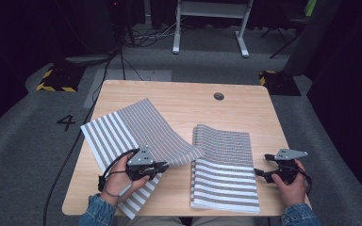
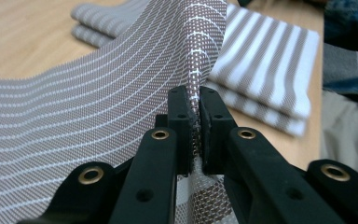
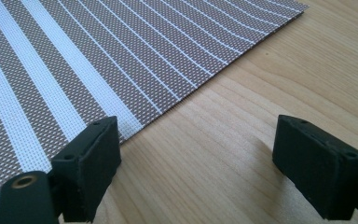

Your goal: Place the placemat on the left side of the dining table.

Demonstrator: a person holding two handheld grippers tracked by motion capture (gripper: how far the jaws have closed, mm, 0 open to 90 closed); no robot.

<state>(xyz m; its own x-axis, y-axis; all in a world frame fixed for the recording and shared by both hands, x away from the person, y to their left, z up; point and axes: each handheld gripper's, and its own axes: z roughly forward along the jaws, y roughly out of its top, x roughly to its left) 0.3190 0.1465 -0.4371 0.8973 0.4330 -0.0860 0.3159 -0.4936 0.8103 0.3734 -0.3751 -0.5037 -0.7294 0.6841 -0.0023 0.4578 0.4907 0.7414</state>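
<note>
1. pinching the lifted mat [image 1: 141, 132] at the bench's [image 1: 179, 94] front-left, left gripper [image 2: 194, 121] clamped on it.
2. right gripper [image 3: 198, 158] jaws apart, empty, beside stacked mats [image 1: 224, 169] front-right.
3. mat peeled off, placing looks left.

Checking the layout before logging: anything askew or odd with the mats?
Yes. The loose striped mat lies skewed, one end overhanging the table's near-left edge, the other curling onto the folded stack. The left hand-held gripper is pinching it. Nothing looks damaged.
</note>
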